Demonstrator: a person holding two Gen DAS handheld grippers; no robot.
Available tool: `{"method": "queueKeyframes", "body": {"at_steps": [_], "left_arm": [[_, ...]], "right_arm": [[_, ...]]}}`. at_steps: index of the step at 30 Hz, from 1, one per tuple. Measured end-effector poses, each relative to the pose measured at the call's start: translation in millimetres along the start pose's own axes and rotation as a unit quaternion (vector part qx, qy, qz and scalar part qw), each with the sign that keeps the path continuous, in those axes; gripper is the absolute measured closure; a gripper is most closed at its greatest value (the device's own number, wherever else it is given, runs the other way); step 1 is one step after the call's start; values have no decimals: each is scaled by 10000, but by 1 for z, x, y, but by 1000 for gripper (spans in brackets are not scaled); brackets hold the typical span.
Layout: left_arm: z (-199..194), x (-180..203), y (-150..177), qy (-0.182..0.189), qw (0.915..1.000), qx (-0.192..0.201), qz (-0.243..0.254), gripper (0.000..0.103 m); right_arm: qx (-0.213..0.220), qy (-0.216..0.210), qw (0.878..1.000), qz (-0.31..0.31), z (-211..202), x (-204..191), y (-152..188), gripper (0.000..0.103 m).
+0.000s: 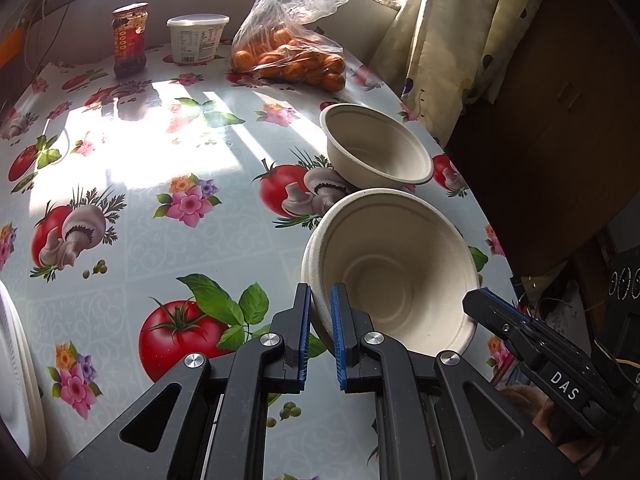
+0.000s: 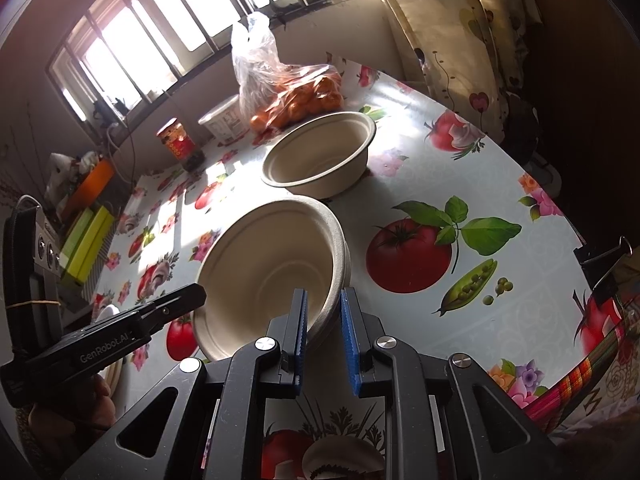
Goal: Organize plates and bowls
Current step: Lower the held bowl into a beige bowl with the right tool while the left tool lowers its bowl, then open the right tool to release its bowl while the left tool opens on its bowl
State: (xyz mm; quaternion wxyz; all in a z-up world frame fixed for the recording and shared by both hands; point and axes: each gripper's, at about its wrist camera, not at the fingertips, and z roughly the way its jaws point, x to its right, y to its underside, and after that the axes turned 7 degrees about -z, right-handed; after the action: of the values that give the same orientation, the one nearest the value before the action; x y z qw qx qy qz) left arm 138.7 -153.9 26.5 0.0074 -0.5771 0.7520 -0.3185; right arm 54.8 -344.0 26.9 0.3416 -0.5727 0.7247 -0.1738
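The near bowl point(image 1: 394, 268) is held tilted just above the surface point(image 1: 160, 240), its rim pinched on opposite sides: the left tool point(image 1: 321, 320) closed narrow on one edge, the right tool point(image 2: 323, 320) on the other. The far bowl point(image 1: 376, 148) sits just beyond, not yet nested. White plates point(image 1: 16, 372) lie at the surface's left edge, so most of the organizing seems still to come.

Your left wrist view looks forward along the left tool point(image 1: 321, 328), low and close over the desk point(image 1: 168, 208), toward the window wall. Your right wrist view faces the same wall from the opposite side of the near bowl point(image 2: 272, 272). Both views share that bowl, the far bowl point(image 1: 376, 148), the bag of oranges point(image 2: 296, 96) and each other's tool.
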Motion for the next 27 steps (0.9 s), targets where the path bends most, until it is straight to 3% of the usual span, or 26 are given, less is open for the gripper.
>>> {"method": "queueKeyframes", "body": {"at_steps": [27], "left_arm": [[1,2,0,-54,10000,12,16,88]], "right_arm": [[47,40,10000,-15,-1,-3,-1,76]]}}
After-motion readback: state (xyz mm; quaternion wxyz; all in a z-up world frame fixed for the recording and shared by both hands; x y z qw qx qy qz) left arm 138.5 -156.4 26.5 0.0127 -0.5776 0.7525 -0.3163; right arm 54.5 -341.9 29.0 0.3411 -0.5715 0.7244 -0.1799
